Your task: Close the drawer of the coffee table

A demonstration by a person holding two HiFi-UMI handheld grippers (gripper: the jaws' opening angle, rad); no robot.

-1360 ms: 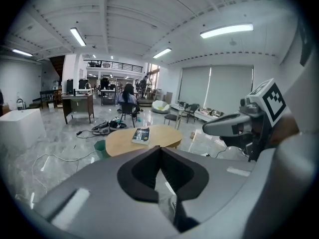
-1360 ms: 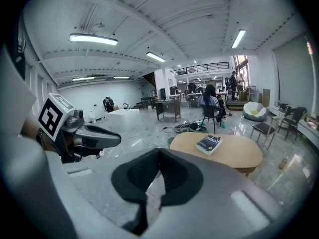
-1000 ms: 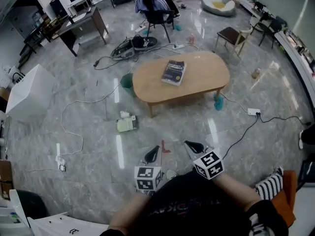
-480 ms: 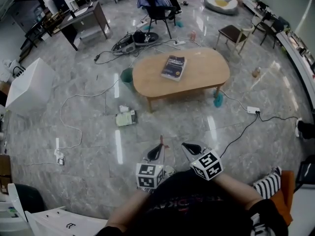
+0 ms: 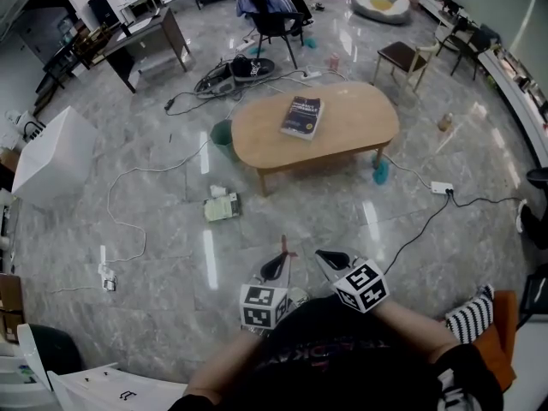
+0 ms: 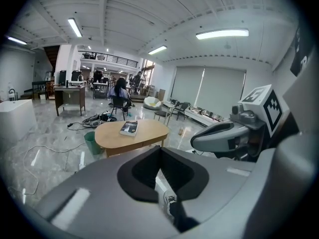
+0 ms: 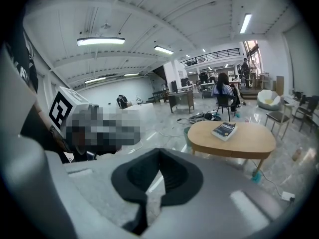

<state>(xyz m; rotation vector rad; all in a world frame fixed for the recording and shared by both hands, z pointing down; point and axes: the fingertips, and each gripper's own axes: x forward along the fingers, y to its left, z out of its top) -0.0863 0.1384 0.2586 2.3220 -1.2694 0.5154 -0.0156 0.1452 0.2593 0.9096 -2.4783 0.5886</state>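
Grey-bodied, the left tool (image 5: 276, 266) and right tool (image 5: 330, 258) hang side by side close to the person's body. Each has its jaws pressed together with nothing between them.

At twelve o'clock from them, well apart across the marble floor (image 5: 171, 229), stands the wooden bench (image 5: 351, 127) with a book (image 5: 301, 116) lying on top. The drawer shows no clear outline from here. Nothing juts from the bench's near side, so it either sits flush or opens on a side turned away.

My judgement is that either the drawer is shut, or the approach and the push are still to come; the pictures don't settle which.

At the bench's nine o'clock end a green bin (image 5: 222, 137) stands just beside a leg. Its contents can't be seen, and neither can the drawer's.
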